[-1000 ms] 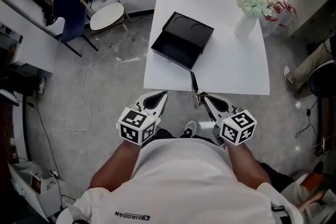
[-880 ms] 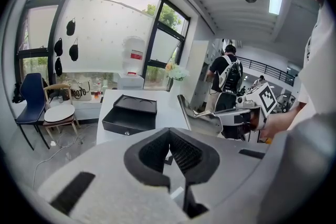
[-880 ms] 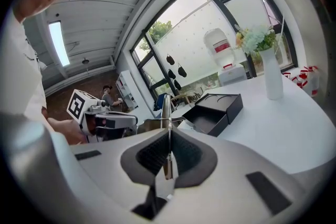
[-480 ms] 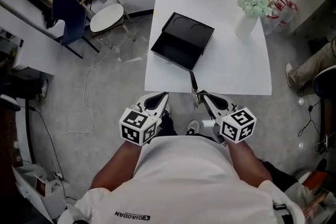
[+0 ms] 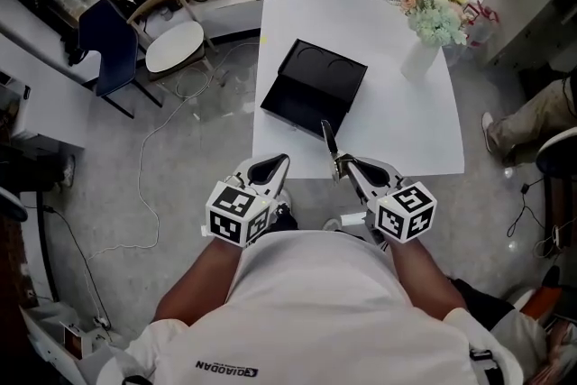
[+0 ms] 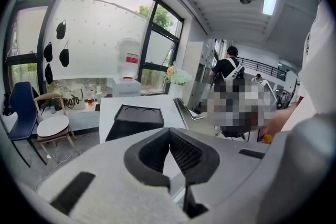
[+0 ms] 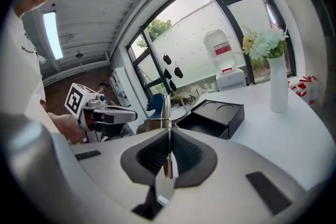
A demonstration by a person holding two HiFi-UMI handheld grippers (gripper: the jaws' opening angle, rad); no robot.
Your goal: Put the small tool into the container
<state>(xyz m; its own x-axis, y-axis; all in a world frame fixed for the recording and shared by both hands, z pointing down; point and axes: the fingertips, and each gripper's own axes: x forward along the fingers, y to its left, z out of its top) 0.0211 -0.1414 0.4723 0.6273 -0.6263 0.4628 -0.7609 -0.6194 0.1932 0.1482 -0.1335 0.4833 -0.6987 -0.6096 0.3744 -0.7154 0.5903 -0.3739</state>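
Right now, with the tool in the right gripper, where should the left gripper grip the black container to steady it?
Probably the thin upright wall at the near-left corner of the black container, approached from the person's side: it faces the left gripper, suits two jaws and leaves the opening free for the small tool. Open the shut jaws first.

White table [image 5: 379, 122] ahead: black container [image 5: 315, 86] sits toward its left side, white vase of flowers [image 5: 419, 60] stands near the far right corner.
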